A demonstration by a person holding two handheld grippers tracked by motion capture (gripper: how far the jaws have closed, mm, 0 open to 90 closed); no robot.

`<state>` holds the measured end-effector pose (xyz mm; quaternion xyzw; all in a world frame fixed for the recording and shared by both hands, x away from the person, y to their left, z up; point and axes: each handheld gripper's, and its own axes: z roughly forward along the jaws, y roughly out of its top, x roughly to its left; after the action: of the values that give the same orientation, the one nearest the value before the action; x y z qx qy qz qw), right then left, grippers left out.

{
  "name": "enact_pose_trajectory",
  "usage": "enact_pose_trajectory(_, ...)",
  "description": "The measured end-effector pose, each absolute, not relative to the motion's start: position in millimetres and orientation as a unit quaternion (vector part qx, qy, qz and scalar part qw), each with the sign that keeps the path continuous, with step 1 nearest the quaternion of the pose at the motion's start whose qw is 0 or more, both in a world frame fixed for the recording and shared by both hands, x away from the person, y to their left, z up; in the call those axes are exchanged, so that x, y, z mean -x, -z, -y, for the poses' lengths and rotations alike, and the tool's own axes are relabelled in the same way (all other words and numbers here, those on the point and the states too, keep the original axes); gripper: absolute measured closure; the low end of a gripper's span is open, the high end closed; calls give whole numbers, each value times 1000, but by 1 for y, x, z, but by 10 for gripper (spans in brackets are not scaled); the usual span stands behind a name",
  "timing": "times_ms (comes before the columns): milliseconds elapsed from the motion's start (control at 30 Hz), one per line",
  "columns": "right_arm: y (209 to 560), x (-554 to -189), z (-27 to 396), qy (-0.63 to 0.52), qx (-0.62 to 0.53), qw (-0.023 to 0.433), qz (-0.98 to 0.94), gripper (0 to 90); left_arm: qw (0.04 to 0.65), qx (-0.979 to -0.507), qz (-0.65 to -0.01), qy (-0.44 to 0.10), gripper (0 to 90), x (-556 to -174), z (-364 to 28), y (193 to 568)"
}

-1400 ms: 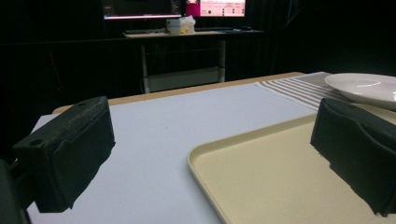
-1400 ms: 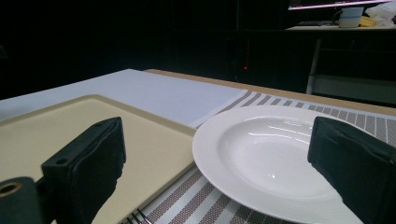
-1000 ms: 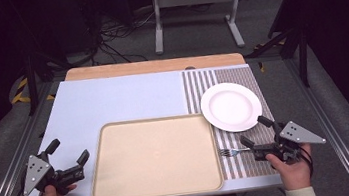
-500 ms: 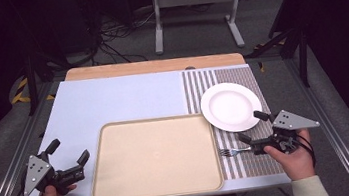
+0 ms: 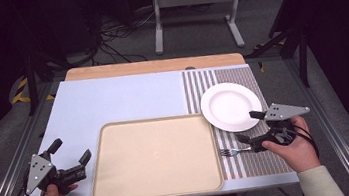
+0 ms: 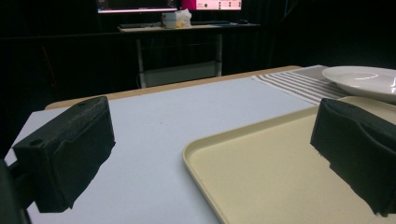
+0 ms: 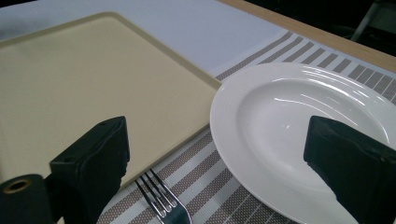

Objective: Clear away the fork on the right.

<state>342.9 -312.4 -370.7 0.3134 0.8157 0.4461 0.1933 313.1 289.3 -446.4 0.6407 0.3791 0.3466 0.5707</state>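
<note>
Looking down from the high view: right gripper (image 5: pixel 248 126) sits over the striped placemat (image 5: pixel 253 161) at the table's right side, jaws spread wide, one tip at the near rim of the white plate (image 5: pixel 230 105), the other just above the fork (image 5: pixel 233 151). Fork lies flat on the placemat, tines toward the beige tray (image 5: pixel 153 157), handle end under the gripper; can't tell if they touch. Plate is just right of the tray's far corner. Left gripper (image 5: pixel 71 151) is at the near left corner on the pale blue mat (image 5: pixel 122 97), jaws open, holding nothing, just left of the tray.

Left gripper view: both black jaws well apart, nothing between them; tray (image 6: pixel 280 163) edge runs under the right jaw, blue mat (image 6: pixel 154 130) under the left, plate (image 6: pixel 362 79) far right.

Right gripper view: jaws wide open, empty; fork (image 7: pixel 163 203) tines show low between them, nearer the left jaw, on the striped placemat (image 7: pixel 224 186). Plate (image 7: pixel 299 121) is behind the right jaw, tray (image 7: pixel 93 88) behind the left.
</note>
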Motion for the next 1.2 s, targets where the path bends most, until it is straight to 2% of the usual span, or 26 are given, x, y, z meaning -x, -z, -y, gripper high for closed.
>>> enact_pose_trajectory(500,361,-349,306,-358,-284,175,-872,68,569,-640,-381,-348,0,-313,-289,447)
enact_pose_trajectory(1067,367,-359,310,-286,-272,145,-907,65,568,-643,-376,-349,0,-313,-289,447)
enact_pose_trajectory(1200,373,-361,310,-259,-261,132,-921,113,570,-640,-377,-350,0,-313,-289,446)
